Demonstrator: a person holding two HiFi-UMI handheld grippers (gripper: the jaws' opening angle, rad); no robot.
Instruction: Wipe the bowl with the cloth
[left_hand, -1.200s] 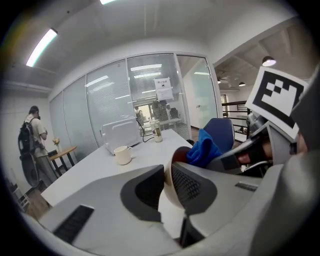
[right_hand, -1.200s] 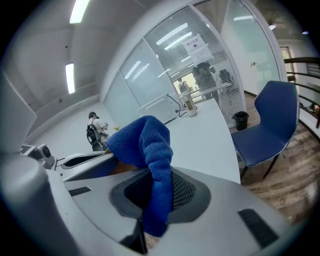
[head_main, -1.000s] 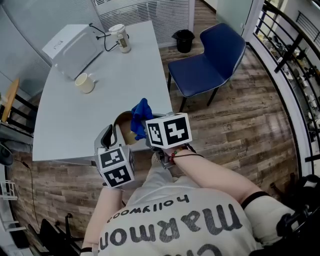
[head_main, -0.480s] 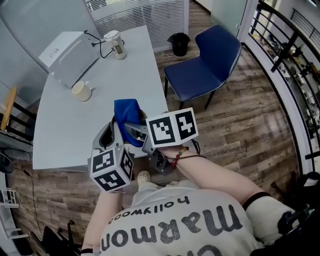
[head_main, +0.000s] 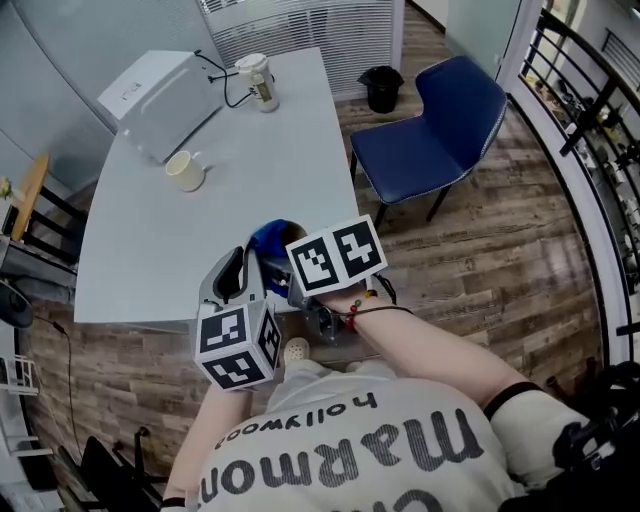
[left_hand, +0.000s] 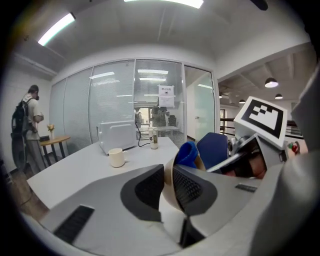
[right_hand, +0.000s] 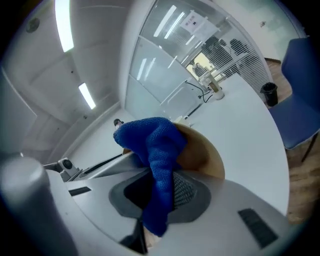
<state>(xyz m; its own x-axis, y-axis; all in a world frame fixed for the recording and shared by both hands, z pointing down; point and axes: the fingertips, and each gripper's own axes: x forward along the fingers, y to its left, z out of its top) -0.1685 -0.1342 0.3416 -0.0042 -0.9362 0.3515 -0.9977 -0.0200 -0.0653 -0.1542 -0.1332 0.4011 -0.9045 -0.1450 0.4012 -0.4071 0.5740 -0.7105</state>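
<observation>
And here are both tongs, close together at the lower centre of the head view, right over the near edge of the bench (head_main: 250, 170). The left tongs (left_hand: 168, 186) are clamped on the wall of the tan bowl (right_hand: 202, 152). The rim stands upright between the pads, and those jaws have just been easing wider while the bowl stays between them. The right tongs (right_hand: 159, 190) are closed on the blue cloth (right_hand: 156, 145). Its bunched end lies against the bowl at the rim and a tail hangs down below the jaws.

There is plenty of room ahead, as the whole middle of the bench is bare. A cream mug (head_main: 185, 170) sits toward the upper left. Behind it is a white box (head_main: 160, 100), and a lidded cup (head_main: 260, 80) with a black cable (head_main: 225, 85) stands near the far edge. The bench's right edge drops to wood floor (head_main: 480, 260). A blue chair (head_main: 440, 130) stands just beside that edge, with a black bin (head_main: 382, 88) beyond it. A dark railing (head_main: 590, 130) curves down the right side of the frame, well apart from the work.

As for writing, the person's shirt (head_main: 370, 450) carries large dark print, upside down in the head view, and one small line seems to read "hollywood". A paper notice (left_hand: 166, 96) hangs on the glass door, upper centre of the left gripper view, but its print is too small to read.
</observation>
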